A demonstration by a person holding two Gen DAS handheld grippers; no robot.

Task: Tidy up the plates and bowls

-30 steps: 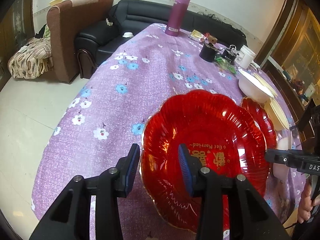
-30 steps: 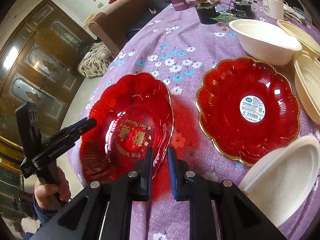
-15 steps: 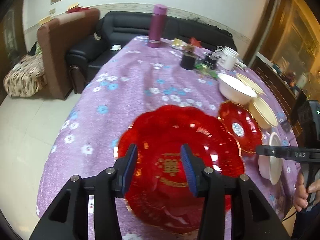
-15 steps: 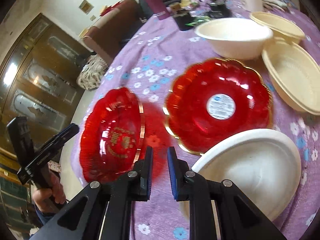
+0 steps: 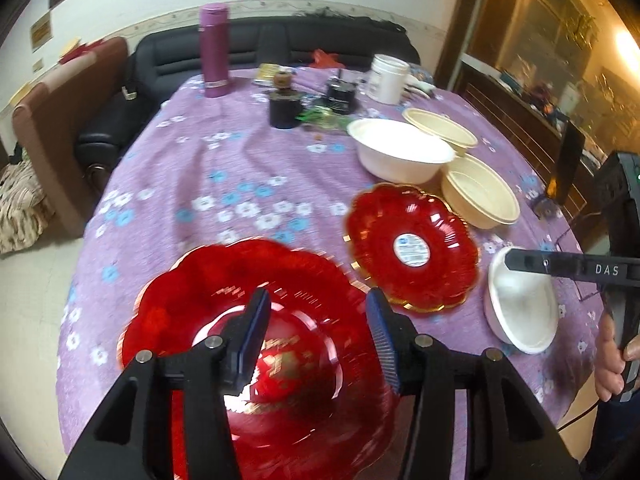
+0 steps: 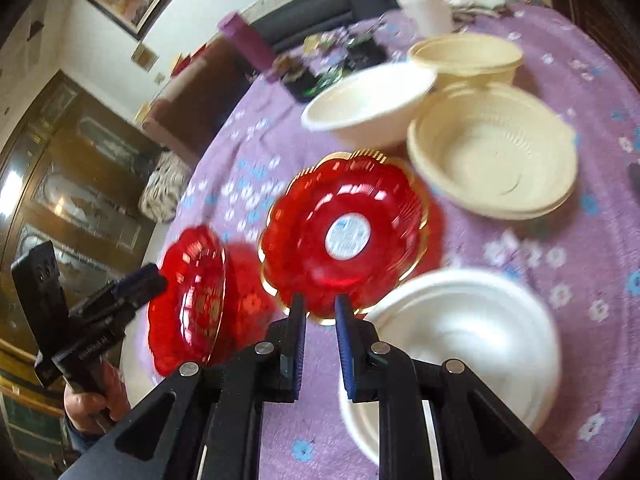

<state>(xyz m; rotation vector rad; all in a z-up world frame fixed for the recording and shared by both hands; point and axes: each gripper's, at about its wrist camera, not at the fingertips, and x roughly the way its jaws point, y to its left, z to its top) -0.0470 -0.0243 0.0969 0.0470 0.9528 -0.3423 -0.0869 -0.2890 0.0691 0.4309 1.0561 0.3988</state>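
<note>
A red plate with gold lettering (image 5: 280,320) lies at the table's near left, under my left gripper (image 5: 316,336), whose jaws stand wide apart above it. It also shows in the right wrist view (image 6: 192,300), where the left gripper (image 6: 136,284) is beside it. A second red plate with a white sticker (image 5: 412,246) (image 6: 344,232) lies to its right. A small white bowl (image 5: 520,300) (image 6: 460,340) sits near the front edge. My right gripper (image 6: 320,320) hovers by this bowl, jaws slightly apart, holding nothing. A large white bowl (image 5: 400,152) and two cream bowls (image 5: 480,192) (image 5: 440,126) stand behind.
A purple flask (image 5: 214,50), a black jar (image 5: 284,108), a white cup (image 5: 386,78) and small clutter stand at the far side of the purple floral tablecloth (image 5: 240,168). A black sofa (image 5: 280,48) lies beyond. A wooden cabinet (image 5: 560,60) is on the right.
Both grippers have lifted and pulled back. The lettered red plate now lies lower under the left gripper. The right gripper has swung right toward the small white bowl.
</note>
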